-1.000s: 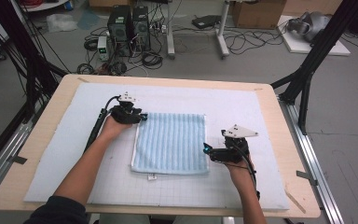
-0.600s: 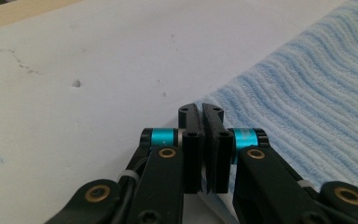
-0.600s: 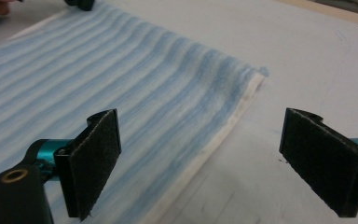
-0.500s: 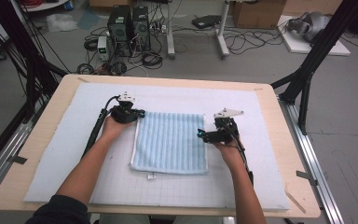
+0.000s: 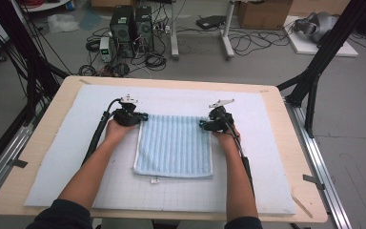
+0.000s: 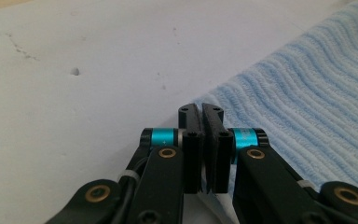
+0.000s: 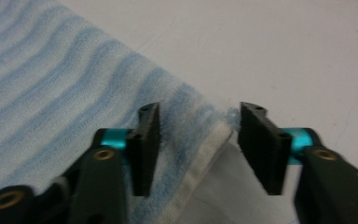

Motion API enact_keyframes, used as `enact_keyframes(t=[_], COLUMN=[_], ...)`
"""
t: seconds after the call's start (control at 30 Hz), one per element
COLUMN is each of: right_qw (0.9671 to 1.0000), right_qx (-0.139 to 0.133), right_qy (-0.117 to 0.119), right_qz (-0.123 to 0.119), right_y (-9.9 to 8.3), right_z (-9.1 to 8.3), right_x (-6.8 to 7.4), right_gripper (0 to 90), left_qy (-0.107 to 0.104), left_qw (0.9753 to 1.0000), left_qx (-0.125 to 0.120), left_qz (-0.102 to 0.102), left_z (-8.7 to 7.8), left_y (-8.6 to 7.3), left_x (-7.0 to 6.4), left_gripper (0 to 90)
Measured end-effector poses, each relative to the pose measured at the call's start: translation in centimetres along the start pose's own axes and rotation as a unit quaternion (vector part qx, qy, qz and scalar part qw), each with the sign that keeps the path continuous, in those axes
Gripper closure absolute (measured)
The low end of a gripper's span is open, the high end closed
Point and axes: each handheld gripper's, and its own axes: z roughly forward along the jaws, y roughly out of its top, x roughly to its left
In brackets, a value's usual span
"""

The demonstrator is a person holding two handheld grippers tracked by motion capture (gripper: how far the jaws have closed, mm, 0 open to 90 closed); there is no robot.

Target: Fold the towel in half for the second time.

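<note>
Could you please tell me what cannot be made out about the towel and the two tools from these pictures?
- Left tool, left gripper view: jaws shut at the towel corner; their own blocks hide how much cloth they pinch.
- Right tool, right gripper view: jaws open astride the towel's corner; blur hides whether the pads touch the cloth.
- Small white tag, high view: too small to read.
- Towel layers, high view: fold count unclear.

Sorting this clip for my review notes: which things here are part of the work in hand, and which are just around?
In use:
- blue striped towel
- left hand-held gripper, shut on the towel's far left corner
- right hand-held gripper, open around the far right corner
- white mat under the towel

Just around:
- computer towers on the floor
- cables
- cardboard box
</note>
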Motion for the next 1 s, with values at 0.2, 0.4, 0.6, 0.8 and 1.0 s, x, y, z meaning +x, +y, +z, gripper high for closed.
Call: enact_keyframes(t=[0.2,0.4,0.6,0.8,1.0], right_qw=[0.9961,0.9933,0.9924,0.9907,0.9882], right_qx=[-0.003,-0.059,-0.094,-0.124,-0.146], right_qy=[-0.052,-0.089,-0.066,-0.038,-0.014], right_qz=[-0.072,-0.044,-0.044,-0.043,-0.043], right_y=[1.1,1.8,2.0,1.5,1.0], right_z=[0.0,-1.6,-3.3,-5.3,-7.2], right_x=[1.6,1.4,1.5,1.9,2.6], right_gripper=[85.4,85.2,85.0,84.9,84.8], left_qy=[0.048,0.038,0.009,-0.009,-0.024], left_qw=[0.9977,0.9931,0.9916,0.9895,0.9896], left_qx=[-0.043,-0.11,-0.129,-0.144,-0.139], left_qz=[0.021,0.015,0.0,0.014,0.026], left_z=[-0.5,-1.5,-2.5,-4.1,-5.5], left_y=[0.7,1.6,1.3,1.2,0.8], left_x=[-0.8,-1.0,-0.8,-1.3,-2.1], left_gripper=[87.5,87.3,87.2,86.9,86.6])
